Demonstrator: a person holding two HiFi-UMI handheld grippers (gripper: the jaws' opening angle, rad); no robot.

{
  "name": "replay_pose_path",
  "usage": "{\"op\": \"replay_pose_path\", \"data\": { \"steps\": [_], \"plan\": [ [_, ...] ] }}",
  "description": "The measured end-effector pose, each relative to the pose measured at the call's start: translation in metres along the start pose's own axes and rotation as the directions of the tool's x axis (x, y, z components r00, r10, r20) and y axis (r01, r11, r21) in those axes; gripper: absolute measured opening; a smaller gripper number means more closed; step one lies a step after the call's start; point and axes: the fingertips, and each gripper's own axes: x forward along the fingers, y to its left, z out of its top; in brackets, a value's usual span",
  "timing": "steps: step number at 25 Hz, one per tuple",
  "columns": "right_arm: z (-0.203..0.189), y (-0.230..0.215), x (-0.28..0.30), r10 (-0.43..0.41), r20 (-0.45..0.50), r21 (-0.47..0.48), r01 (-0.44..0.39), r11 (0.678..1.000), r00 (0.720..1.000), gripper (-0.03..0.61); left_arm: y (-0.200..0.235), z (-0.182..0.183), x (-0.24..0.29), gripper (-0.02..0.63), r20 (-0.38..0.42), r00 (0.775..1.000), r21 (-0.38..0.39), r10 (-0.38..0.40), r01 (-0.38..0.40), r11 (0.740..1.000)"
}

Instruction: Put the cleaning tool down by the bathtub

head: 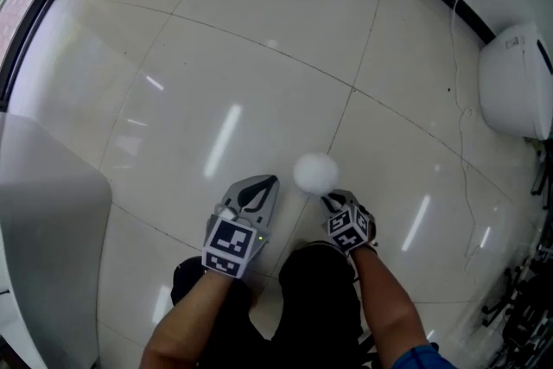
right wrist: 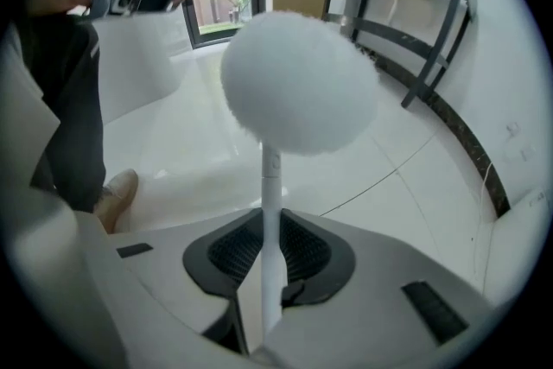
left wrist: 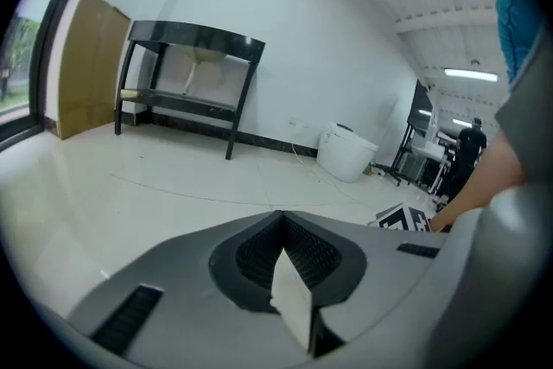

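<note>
The cleaning tool is a thin white stick (right wrist: pixel 270 212) topped by a fluffy white ball (right wrist: pixel 298 82). In the head view the ball (head: pixel 315 172) hangs over the tiled floor, just ahead of my right gripper (head: pixel 329 202). My right gripper (right wrist: pixel 270 220) is shut on the stick, low on its length. My left gripper (head: pixel 263 184) is beside it on the left, jaws together and empty, as the left gripper view (left wrist: pixel 281 218) also shows. The white bathtub (head: pixel 43 220) stands at the far left, apart from both grippers.
A white toilet (head: pixel 514 82) stands at the right wall, with a thin cable (head: pixel 467 186) trailing over the floor near it. A black-framed bench (left wrist: pixel 190 73) and a brown board (left wrist: pixel 82 65) stand along the far wall. My shoe (right wrist: pixel 117 190) is below the right gripper.
</note>
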Motion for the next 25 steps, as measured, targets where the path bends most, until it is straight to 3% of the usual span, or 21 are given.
{"op": "replay_pose_path", "data": {
  "steps": [3,6,11,17,25],
  "plan": [
    [0.034,0.000,-0.075,-0.036,0.079,0.040,0.033,0.999,0.996,0.078,-0.017,0.040,-0.050,-0.002,0.036,0.999,-0.038,0.026,-0.024,0.999],
    [0.076,-0.001,-0.152,-0.084,0.147,0.078,0.073,0.994,0.986,0.078,-0.034,0.092,-0.101,-0.002,0.074,0.996,-0.023,0.059,-0.057,0.998],
    [0.159,0.007,-0.292,-0.157,0.312,0.137,0.119,0.983,0.937,0.078,-0.064,0.175,-0.187,-0.002,0.103,0.986,0.002,0.131,-0.132,0.991],
    [0.237,0.018,-0.461,-0.228,0.475,0.196,0.151,0.969,0.850,0.077,-0.105,0.266,-0.288,-0.002,0.148,0.971,0.007,0.185,-0.188,0.982],
    [0.302,0.038,-0.660,-0.331,0.645,0.250,0.219,0.943,0.689,0.077,-0.121,0.355,-0.414,-0.002,0.201,0.936,0.038,0.288,-0.302,0.953]
  ]
}}
